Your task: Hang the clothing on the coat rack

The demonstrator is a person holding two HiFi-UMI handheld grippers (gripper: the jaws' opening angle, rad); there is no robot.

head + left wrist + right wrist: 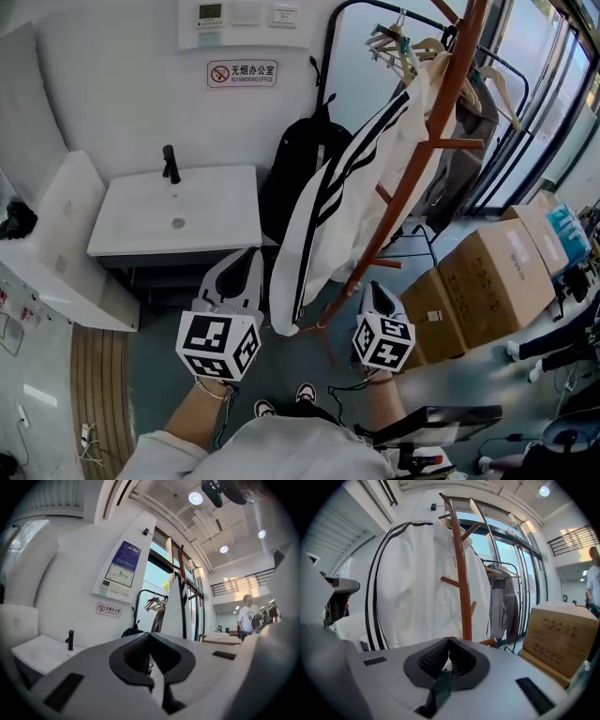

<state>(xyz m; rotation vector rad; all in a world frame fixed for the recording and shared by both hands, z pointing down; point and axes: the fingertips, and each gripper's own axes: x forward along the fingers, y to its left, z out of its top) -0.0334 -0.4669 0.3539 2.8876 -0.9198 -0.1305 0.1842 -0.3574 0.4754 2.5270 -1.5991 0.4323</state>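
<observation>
A white jacket with black stripes (328,216) hangs from the upper pegs of a brown wooden coat rack (448,89) and drapes down to about knee height. In the right gripper view the jacket (417,583) covers the left side of the rack's pole (462,583). My left gripper (246,261) is low, just left of the jacket's hem, shut with nothing between its jaws. My right gripper (373,289) sits near the foot of the pole, also shut and empty. The left gripper (150,635) points up at the jacket's edge (173,613). The right gripper (449,640) faces the jacket.
A white sink counter (220,220) with a black faucet (171,164) stands at the left. A black backpack (298,169) hangs behind the jacket. Cardboard boxes (492,272) sit at the right. A black clothes rail with hangers (412,47) stands behind. A person (246,617) stands far off.
</observation>
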